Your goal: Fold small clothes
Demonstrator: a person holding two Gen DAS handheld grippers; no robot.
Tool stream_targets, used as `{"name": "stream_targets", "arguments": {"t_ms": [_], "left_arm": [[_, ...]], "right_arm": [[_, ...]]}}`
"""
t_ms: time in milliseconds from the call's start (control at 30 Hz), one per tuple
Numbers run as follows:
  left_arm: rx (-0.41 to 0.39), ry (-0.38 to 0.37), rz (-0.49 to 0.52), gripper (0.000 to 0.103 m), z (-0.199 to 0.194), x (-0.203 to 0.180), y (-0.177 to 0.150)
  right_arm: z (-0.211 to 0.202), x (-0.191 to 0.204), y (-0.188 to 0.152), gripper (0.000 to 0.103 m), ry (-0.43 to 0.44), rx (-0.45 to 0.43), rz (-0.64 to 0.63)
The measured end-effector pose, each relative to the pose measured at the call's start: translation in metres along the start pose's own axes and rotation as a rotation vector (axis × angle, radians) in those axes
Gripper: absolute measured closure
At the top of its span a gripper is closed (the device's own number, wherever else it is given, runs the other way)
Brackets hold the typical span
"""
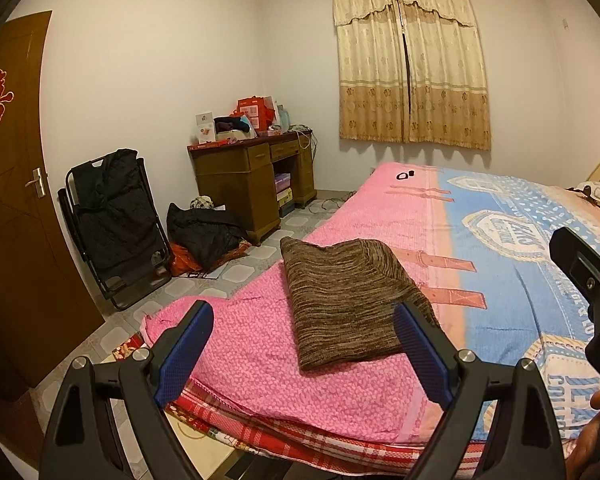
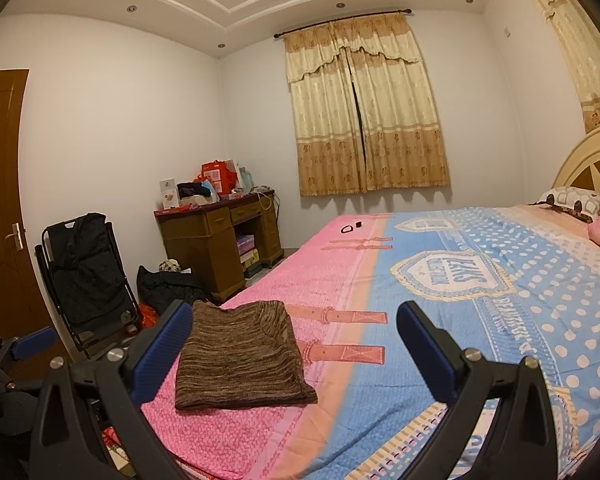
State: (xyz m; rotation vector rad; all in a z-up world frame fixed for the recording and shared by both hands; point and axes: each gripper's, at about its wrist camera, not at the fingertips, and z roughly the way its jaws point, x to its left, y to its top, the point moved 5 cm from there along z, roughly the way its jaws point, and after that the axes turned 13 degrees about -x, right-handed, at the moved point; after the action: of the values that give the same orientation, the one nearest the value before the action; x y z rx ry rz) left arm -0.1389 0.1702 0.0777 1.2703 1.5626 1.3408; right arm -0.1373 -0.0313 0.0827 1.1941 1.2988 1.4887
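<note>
Left wrist view: the left gripper (image 1: 302, 338) hangs wide open and empty over the near corner of the bed (image 1: 260, 380). A folded brown knit (image 1: 350, 300) lies on the pink part of the cover, ahead of the claw and slightly right of centre, its near edge showing between the two blue pads (image 1: 188, 344). The right pad overlaps its near right corner in the picture; whether they touch cannot be told. The knit's long axis runs from near to far, leaning left. It is a ribbed, streaky, soft fabric, folded into a thick rectangle with its far end raised a little. The right gripper (image 1: 580, 276) juts in at the right edge.

Right wrist view: the right gripper (image 2: 294, 336) is also wide open and empty, above the bed (image 2: 500, 300). The knit (image 2: 240, 354) lies to the left of its centre, just beside the left pad (image 2: 160, 344). The left claw looks the nearer; the fold appears largely done.
</note>
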Motion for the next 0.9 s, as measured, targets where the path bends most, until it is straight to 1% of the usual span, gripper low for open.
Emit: {"name": "stream_targets", "arguments": {"t_ms": [600, 800, 900], "left_arm": [[0.006, 0.004, 0.004, 0.011, 0.0, -0.0029, -0.0016], [-0.036, 0.033, 0.03, 0.011, -0.0006, -0.0034, 0.0001], [-0.049, 0.032, 0.043, 0.011, -0.0006, -0.0051, 0.0023]], "right_arm": [[-0.0003, -0.0007, -0.0017, 0.0, 0.001, 0.004, 0.002], [-0.0004, -0.0012, -0.0018, 0.0, 0.002, 0.005, 0.003], [-0.0003, -0.0011, -0.0018, 0.0, 0.002, 0.005, 0.002]]}}
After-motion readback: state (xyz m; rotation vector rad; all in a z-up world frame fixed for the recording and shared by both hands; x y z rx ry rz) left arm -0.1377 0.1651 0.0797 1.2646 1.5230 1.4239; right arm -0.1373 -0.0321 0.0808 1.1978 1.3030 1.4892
